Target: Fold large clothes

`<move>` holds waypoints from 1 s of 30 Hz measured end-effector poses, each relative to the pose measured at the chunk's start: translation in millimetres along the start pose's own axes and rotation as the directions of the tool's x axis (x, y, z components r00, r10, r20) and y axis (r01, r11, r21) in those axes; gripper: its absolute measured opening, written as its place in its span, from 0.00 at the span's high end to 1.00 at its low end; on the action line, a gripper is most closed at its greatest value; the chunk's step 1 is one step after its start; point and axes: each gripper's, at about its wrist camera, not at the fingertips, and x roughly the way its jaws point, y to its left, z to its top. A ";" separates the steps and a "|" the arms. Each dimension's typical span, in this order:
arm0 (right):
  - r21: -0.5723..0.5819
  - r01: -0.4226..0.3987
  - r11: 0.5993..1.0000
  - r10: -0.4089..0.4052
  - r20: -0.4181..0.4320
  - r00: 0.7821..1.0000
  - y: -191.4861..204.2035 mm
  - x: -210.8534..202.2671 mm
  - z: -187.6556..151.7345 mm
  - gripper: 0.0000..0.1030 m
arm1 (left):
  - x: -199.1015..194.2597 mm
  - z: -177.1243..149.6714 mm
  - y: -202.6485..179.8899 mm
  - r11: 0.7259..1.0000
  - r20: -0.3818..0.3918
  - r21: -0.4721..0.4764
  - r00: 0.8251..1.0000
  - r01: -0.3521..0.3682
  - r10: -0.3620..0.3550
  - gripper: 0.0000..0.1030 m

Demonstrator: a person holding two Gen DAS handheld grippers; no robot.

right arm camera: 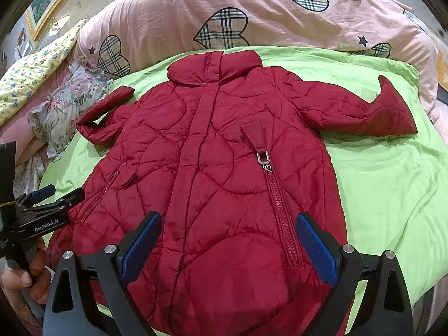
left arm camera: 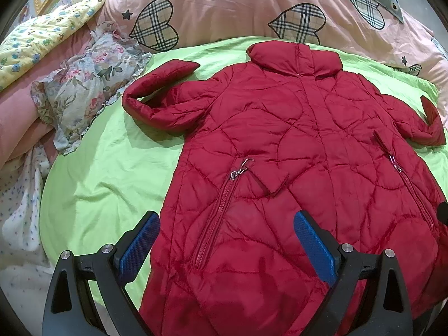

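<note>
You are looking down on a red quilted puffer coat (left arm camera: pixel 294 145) lying front-up and spread flat on a lime-green sheet (left arm camera: pixel 112 173), collar toward the pink heart-print duvet (left arm camera: pixel 224 5). Your left gripper (left arm camera: pixel 226 240) is hovering over the coat's lower left side with its blue-padded fingers (left arm camera: pixel 140 240) spread wide, pinching nothing; one finger is over the sheet, the other over the coat. Your right gripper (right arm camera: pixel 228 240) is hanging over the lower right front, fingers equally wide apart, straddling the zipped pocket (right arm camera: pixel 280 210). Both sleeves are lying bent outward.
</note>
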 end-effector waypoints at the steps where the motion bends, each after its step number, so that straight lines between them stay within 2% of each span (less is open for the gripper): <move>1: 0.001 -0.002 1.000 0.002 0.003 1.000 -0.2 -0.1 0.3 0.06 | -0.3 -0.5 0.0 1.000 -0.002 0.001 1.000 0.000 0.000 0.06; 15: 0.014 0.013 1.000 -0.013 0.007 1.000 -9.6 0.6 5.0 0.06 | 5.0 9.7 0.0 0.997 0.064 -0.041 0.996 0.061 -0.058 0.06; 20: 0.031 0.005 1.000 -0.006 0.019 1.000 -15.4 -0.2 6.6 0.06 | 9.1 10.2 4.4 0.995 0.022 -0.049 0.996 0.085 -0.084 0.04; 26: 0.094 -0.006 0.996 0.006 -0.005 1.000 -34.3 0.0 14.0 0.06 | 13.9 13.2 10.0 0.994 0.028 -0.054 0.995 0.094 -0.092 0.02; 30: 0.125 0.029 0.992 -0.034 0.039 0.999 -57.0 -7.0 24.6 0.06 | 20.6 19.3 14.6 0.993 0.032 -0.063 0.994 0.103 -0.101 0.02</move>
